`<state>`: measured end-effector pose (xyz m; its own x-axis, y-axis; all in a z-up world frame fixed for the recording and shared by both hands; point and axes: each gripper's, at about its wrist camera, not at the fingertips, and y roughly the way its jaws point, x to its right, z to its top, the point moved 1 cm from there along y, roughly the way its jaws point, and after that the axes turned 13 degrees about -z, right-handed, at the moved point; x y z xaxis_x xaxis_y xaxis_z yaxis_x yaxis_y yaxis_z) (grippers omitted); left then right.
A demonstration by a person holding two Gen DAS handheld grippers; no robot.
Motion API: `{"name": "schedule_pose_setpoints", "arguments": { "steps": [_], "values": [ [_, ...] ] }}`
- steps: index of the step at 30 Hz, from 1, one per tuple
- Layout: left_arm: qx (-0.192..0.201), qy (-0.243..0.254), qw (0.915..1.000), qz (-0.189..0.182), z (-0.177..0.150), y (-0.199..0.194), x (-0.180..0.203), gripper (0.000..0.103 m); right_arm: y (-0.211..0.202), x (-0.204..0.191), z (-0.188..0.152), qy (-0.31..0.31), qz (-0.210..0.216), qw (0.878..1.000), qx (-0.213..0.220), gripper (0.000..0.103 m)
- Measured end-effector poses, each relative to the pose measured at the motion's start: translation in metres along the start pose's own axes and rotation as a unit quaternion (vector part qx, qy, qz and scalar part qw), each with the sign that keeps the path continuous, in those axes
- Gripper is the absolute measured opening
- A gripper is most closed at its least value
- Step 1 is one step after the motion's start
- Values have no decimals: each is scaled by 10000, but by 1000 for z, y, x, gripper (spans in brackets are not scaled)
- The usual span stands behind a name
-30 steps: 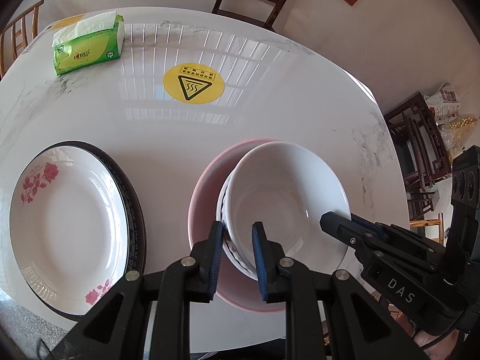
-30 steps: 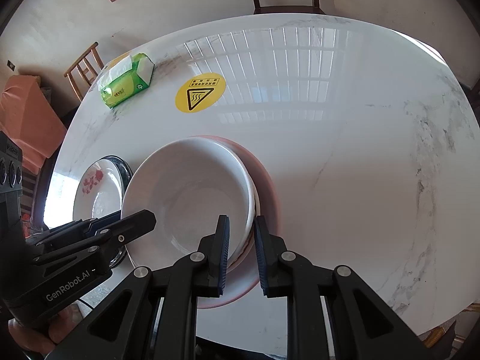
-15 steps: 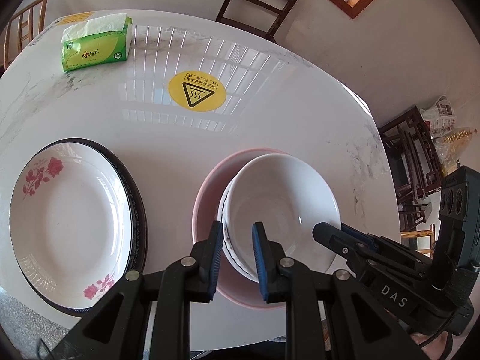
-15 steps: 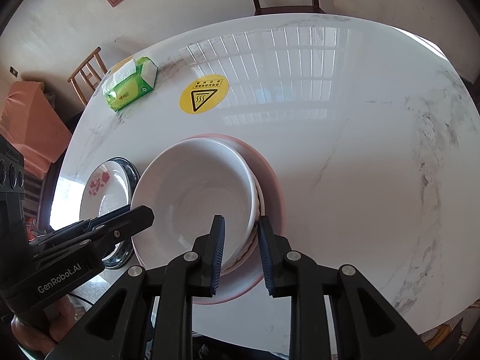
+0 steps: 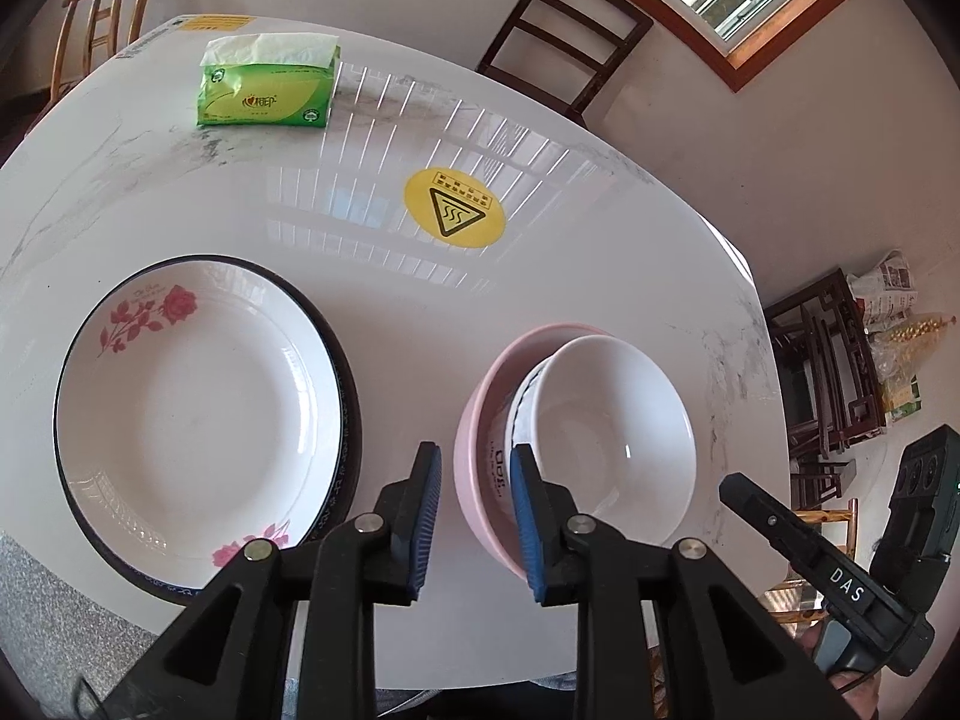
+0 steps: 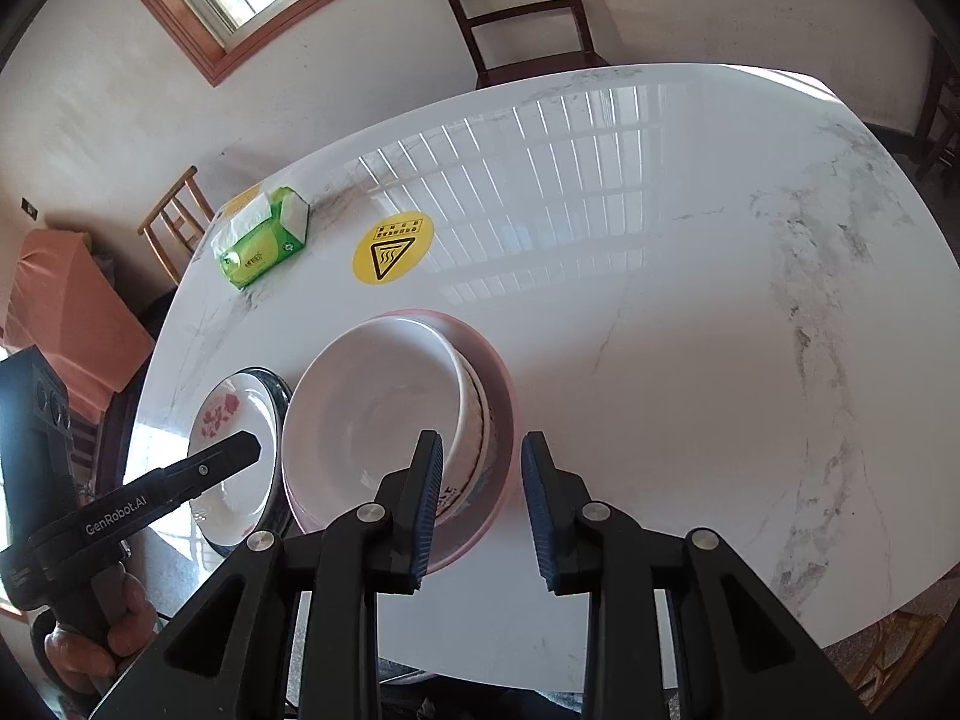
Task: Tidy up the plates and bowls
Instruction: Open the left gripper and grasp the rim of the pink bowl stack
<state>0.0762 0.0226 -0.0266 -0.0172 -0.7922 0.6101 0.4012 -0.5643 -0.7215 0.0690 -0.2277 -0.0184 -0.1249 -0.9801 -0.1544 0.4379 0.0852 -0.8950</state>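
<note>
A white bowl sits nested in a blue-trimmed white bowl, and both rest inside a pink bowl on the table. To their left a rose-patterned plate lies on a dark-rimmed plate. My left gripper hovers over the stack's left rim; its jaws are opening and press on nothing. In the right wrist view my right gripper hangs over the right rim of the white bowl and pink bowl, its jaws also opening, with the pads clear of the rims.
A green tissue pack and a yellow warning sticker lie farther back on the white marble table. Dark wooden chairs stand behind it. A hand holds the left gripper's handle.
Both grippers have drawn back and upward from the bowl stack. Their jaws have widened and let go of the white bowls' rims, and the stack stays in the pink bowl.
</note>
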Motion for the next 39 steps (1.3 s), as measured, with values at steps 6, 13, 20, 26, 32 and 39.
{"name": "schedule_pose_setpoints", "arguments": {
  "steps": [6, 13, 20, 26, 32, 39],
  "values": [
    [-48, -112, 9999, -53, -3, 7, -5, 24, 8, 11, -7, 191, -100, 9997, -136, 27],
    [-50, -266, 9996, -17, -2, 13, -13, 24, 18, 14, -16, 222, -132, 9992, -295, 27],
    [-96, -296, 9995, 25, -2, 20, -12, 24, 25, 10, -17, 172, -174, 9990, -371, 27],
    [-142, -293, 9994, 110, -2, 28, -13, 24, 31, 6, -17, 141, -320, 9985, -427, 27],
    [-156, -204, 9995, 198, -3, 32, -8, 24, 36, 1, -16, 70, -389, 9981, -463, 27],
    [-185, -118, 9994, 283, -6, 40, -4, 24, 44, -3, -16, 22, -523, 9976, -460, 30]
  ]
}}
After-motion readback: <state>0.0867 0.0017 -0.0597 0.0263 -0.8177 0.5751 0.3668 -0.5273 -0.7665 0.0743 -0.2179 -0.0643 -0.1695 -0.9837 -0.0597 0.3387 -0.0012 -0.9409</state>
